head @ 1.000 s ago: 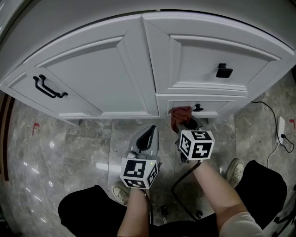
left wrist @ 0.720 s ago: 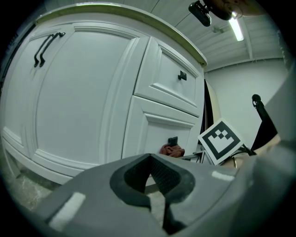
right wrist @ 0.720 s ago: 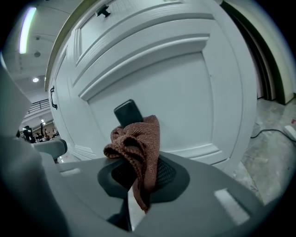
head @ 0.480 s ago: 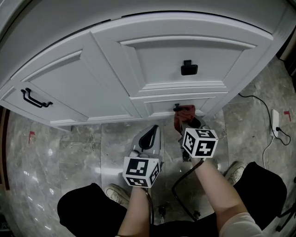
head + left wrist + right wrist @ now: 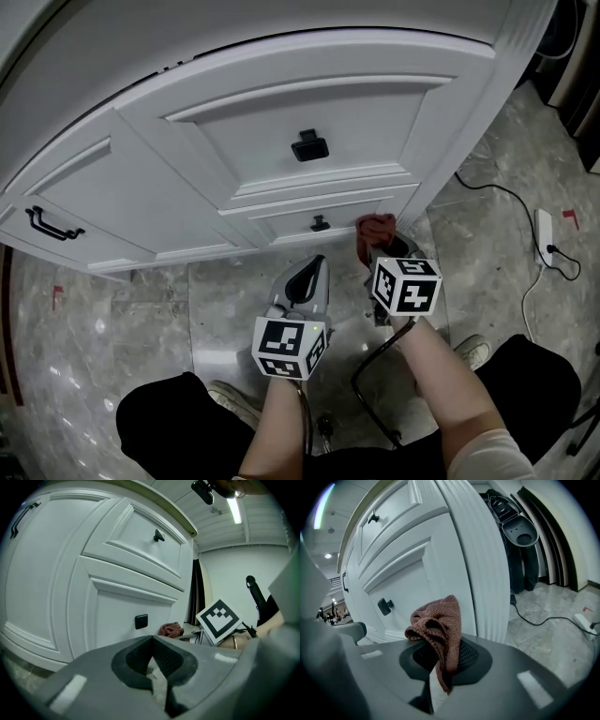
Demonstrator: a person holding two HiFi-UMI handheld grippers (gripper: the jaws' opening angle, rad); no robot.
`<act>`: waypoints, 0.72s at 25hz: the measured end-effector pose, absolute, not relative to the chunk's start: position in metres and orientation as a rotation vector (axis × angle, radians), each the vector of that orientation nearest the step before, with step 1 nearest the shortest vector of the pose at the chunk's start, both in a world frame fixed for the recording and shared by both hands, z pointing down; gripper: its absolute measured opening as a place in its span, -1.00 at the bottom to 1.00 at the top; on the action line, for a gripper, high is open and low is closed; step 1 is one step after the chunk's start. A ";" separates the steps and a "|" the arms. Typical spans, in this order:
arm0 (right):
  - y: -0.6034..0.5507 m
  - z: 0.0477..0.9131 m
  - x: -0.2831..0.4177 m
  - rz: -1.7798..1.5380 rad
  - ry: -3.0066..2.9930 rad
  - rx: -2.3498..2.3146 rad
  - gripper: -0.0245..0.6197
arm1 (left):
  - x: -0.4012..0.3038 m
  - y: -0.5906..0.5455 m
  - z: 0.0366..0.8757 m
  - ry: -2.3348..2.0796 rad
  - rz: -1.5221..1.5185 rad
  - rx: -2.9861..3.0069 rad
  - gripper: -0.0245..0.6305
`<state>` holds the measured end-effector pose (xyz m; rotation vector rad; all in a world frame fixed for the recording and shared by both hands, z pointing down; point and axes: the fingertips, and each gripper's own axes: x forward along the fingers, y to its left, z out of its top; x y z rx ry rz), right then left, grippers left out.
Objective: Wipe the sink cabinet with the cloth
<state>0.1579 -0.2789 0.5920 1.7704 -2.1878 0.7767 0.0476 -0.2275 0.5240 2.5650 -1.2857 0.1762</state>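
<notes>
Your right gripper fingers are clamped on the cloth by the sink cabinet; left gripper fingers together, empty.

Grey marble floor; ceiling striplight

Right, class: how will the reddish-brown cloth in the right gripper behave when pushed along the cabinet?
Probably floppy: the cloth bunches in drooping folds above the right gripper. Likely light, since a pinch at one end holds it up. Its knitted surface should drag slightly, not slide, on the smooth cabinet.
</notes>
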 end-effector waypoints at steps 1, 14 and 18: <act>-0.278 0.592 0.161 0.769 -2.179 1.775 -0.67 | 0.050 -0.227 0.522 -1.280 0.174 2.571 -0.92; -0.242 0.515 0.173 0.621 -2.240 1.891 -0.68 | 0.024 -0.210 0.445 -1.423 -0.005 2.635 -0.92; -0.206 0.450 0.152 0.354 -2.353 1.857 -0.68 | 0.008 -0.183 0.372 -1.512 -0.169 2.693 -0.92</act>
